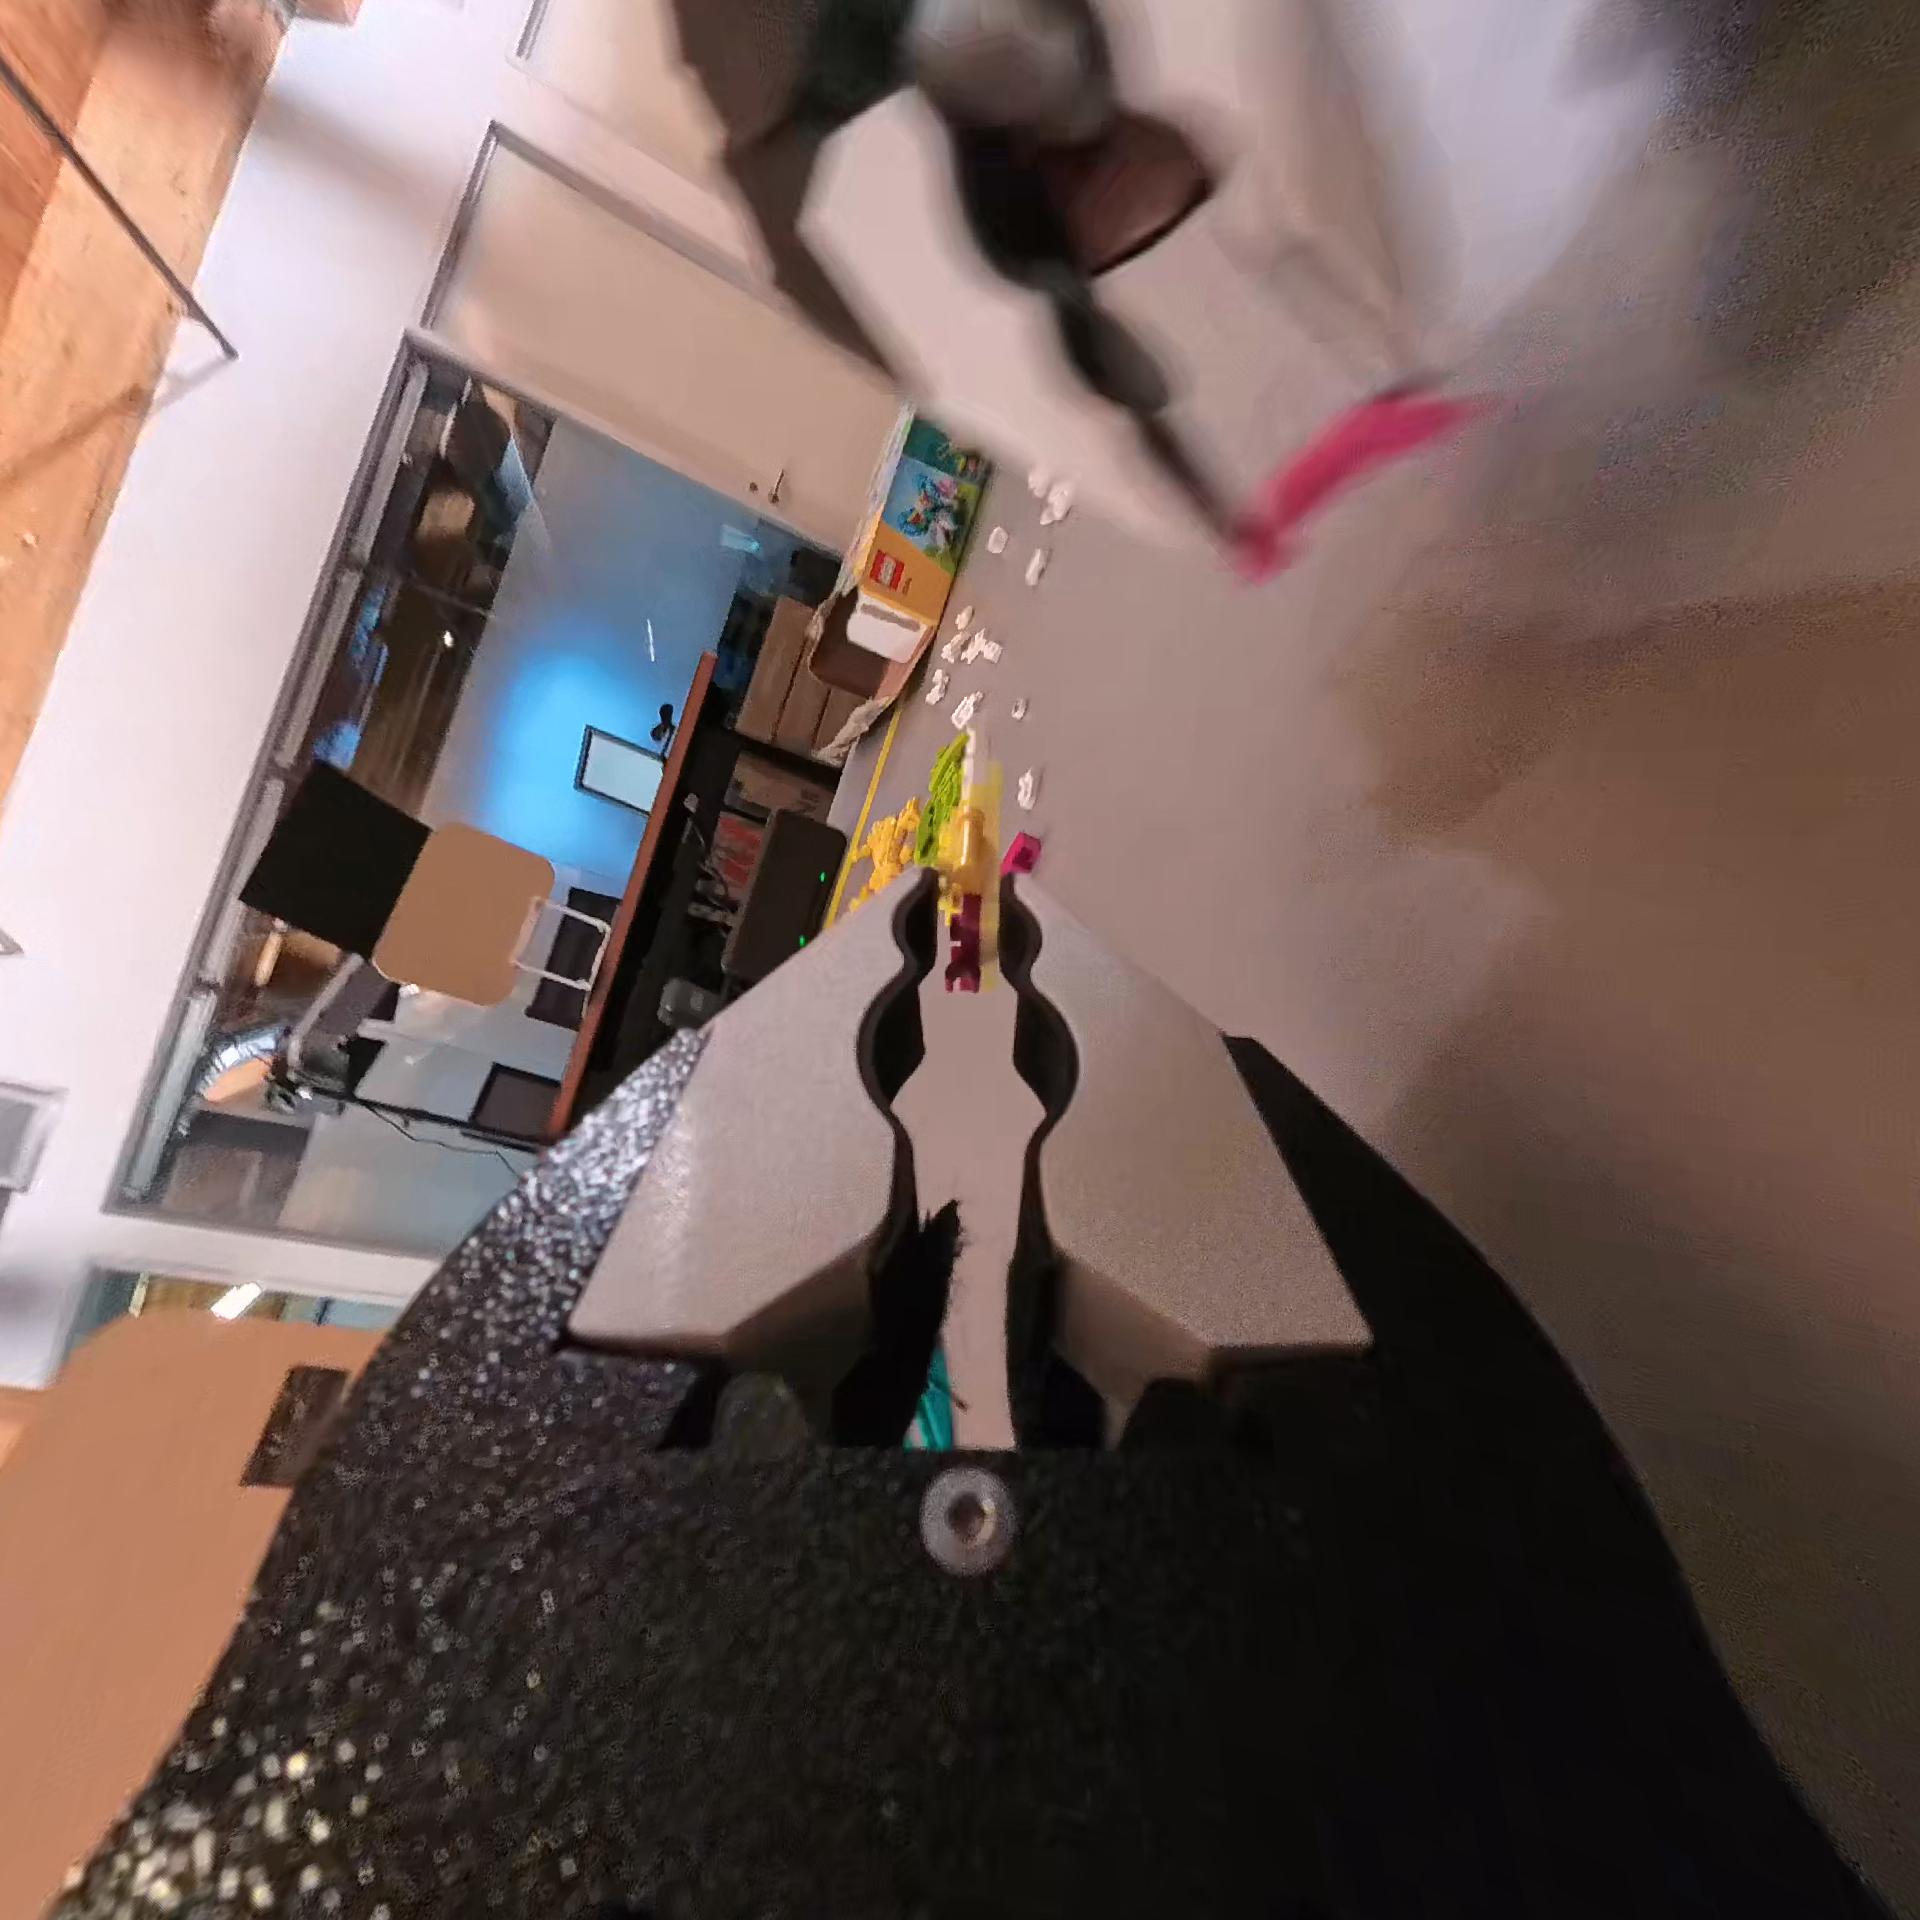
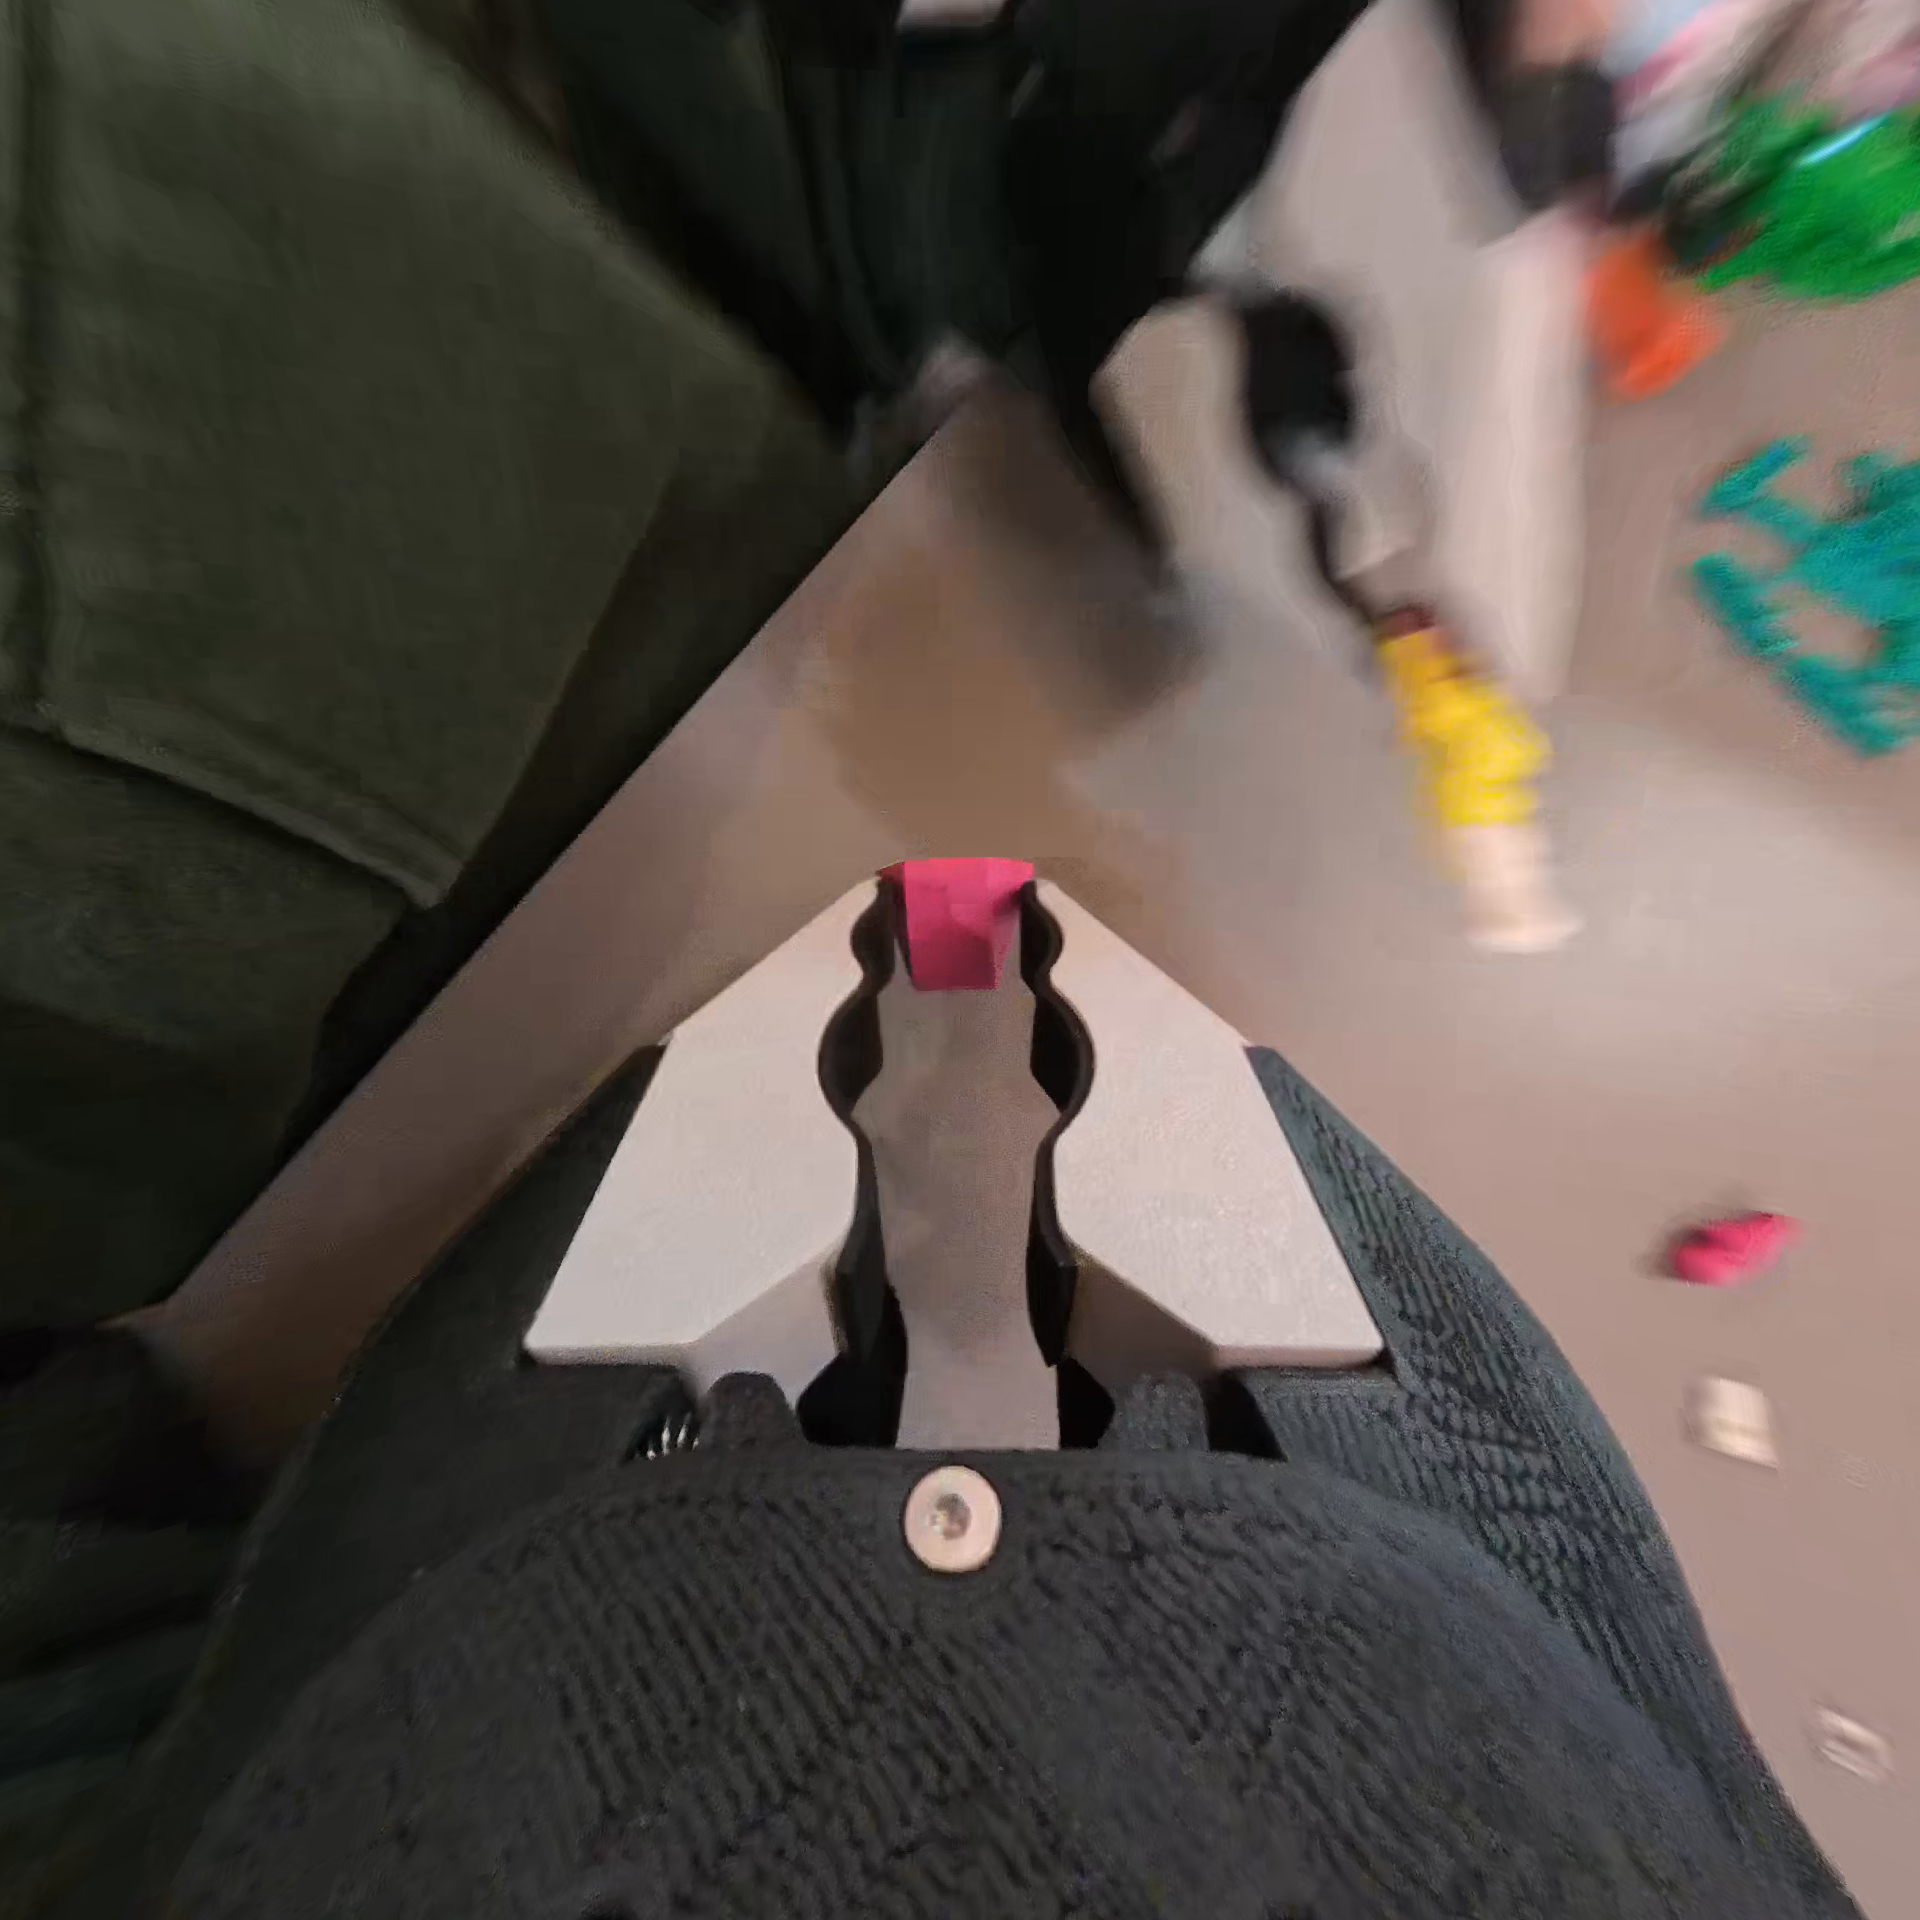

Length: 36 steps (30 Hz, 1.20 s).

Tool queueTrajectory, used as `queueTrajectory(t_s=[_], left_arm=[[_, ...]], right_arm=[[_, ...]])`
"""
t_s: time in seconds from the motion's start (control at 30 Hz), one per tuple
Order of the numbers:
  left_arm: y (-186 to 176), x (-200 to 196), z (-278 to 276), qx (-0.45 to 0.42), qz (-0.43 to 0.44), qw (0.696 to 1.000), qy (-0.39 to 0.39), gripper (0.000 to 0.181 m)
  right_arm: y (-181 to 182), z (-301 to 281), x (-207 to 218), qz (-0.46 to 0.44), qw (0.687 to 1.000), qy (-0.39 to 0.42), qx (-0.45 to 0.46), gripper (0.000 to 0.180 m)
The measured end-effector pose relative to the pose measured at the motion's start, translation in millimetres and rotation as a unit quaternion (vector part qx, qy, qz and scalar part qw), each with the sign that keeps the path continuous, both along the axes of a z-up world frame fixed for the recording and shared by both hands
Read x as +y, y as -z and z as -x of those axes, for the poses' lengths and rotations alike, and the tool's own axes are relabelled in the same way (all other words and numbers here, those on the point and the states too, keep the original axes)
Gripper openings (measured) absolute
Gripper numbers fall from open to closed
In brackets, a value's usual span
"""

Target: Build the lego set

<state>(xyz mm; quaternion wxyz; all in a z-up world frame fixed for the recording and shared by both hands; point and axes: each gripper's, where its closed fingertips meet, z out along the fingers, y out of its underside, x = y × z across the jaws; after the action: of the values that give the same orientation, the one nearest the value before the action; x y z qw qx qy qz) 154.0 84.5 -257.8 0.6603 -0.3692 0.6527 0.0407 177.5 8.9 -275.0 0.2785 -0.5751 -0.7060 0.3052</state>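
Right gripper [image 2: 954, 904] has its fingers [image 2: 727, 1143] pinched on a small magenta brick [image 2: 951, 925], right at the tips, held up over the grey table [image 2: 1195, 1039] near its edge. A person's dark green sleeve [image 2: 312, 520] fills the left of that view.

Left gripper [image 1: 966, 904] is closed most of the way on a yellow and magenta build [image 1: 971, 935], with only a narrow gap left between the tips. The build sticks out past them, with a lime green bit on the far end. From the right wrist view you can see the same gripper across the table with the yellow part hanging out of it, pretty blurry though.

On the table: a loose magenta piece [image 2: 1730, 1247], a teal pile [image 2: 1829, 592], a green pile [image 2: 1818, 218] and something orange [image 2: 1652, 322] next to it. The left wrist view shows scattered white pieces [image 1: 997, 623] and the lego box [image 1: 920, 520] standing at the far table edge, plus some yellow pieces [image 1: 888, 842] near it.
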Motion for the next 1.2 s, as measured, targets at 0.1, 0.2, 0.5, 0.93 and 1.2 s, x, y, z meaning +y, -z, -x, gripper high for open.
queueTrajectory(t_s=[0.1,0.2,0.5,0.93,1.2], left_arm=[[1,-5,-3,0.02,-0.044,0.999,0.01,0.009],[-1,-6,-3,0.027,-0.076,0.997,0.012,0.008],[-2,-16,-6,0.052,-0.15,0.987,0.026,0.008],[-7,-20,-5,0.043,-0.169,0.984,0.026,0.008],[-8,-20,-5,0.038,-0.165,0.985,0.025,0.009]], right_arm=[[-32,4,39,-0.01,0.999,0.023,0.046,0.022],[-25,6,61,0.02,1.0,0.016,0.013,0.022],[-23,12,58,0.099,0.993,-0.068,-0.017,0.022],[-26,16,56,0.109,0.988,-0.088,-0.058,0.022],[-28,17,57,0.086,0.991,-0.082,-0.058,0.024]])
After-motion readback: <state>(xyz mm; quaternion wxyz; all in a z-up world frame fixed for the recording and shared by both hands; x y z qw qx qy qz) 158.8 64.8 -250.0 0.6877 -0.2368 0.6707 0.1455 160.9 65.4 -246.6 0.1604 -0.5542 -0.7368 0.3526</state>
